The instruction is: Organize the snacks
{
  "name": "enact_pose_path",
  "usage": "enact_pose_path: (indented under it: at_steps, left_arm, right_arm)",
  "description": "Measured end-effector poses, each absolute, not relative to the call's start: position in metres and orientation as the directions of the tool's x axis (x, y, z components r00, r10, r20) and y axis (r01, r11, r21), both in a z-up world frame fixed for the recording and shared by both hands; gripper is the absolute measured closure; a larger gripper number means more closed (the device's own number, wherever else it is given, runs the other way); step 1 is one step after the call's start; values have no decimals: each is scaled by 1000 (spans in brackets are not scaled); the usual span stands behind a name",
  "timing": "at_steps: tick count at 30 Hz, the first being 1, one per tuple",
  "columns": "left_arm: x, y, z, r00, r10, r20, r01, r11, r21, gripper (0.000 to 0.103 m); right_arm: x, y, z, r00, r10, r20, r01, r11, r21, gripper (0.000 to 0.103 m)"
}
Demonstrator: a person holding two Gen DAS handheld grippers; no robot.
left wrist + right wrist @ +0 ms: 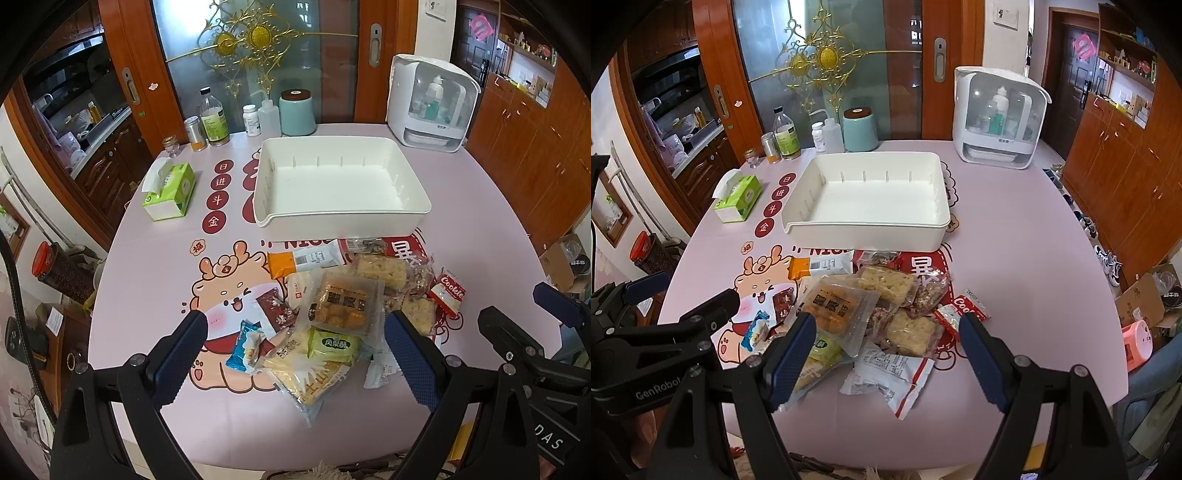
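A pile of wrapped snacks [343, 306] lies on the pink table in front of an empty white bin [340, 181]. The pile holds a clear pack of golden pastries [341, 301], a green pack [332, 347], a blue pack [245, 349], an orange-ended bar [306, 260] and a red Cookie pack [447, 295]. My left gripper [295, 328] is open and empty, hovering above the pile's near side. My right gripper [886, 332] is open and empty above the pile [871, 314]. The bin [868, 199] stands behind it.
A green tissue box [170, 192] sits at the left. Bottles, jars and a teal canister [297, 112] line the far edge. A white appliance [432, 103] stands at the back right. Wooden cabinets [1126, 177] and floor clutter lie right of the table.
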State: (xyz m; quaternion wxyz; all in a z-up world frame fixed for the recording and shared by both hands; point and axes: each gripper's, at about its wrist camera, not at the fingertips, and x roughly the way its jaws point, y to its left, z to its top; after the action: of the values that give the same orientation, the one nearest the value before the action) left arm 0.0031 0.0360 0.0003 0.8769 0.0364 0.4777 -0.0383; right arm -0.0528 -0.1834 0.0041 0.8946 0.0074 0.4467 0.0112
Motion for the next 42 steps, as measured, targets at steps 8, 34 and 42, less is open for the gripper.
enact_pose_path:
  at_steps: [8,34,42]
  left_arm:
    - [21,47,-11,497,-30,-867,108,994,28,8]
    - [61,130,-160,150,-153,-977,216,969,-119,6]
    - [58,120,-195,50,-257,-965,156,956,-247,6]
  right_arm:
    - [-43,-161,-12,568,32,-823,-6,999,34,22]
    - [41,-143,-153,297,161,-941,112,973,202,23]
    - [73,-132,-182,279,198,-940,52,974,220,20]
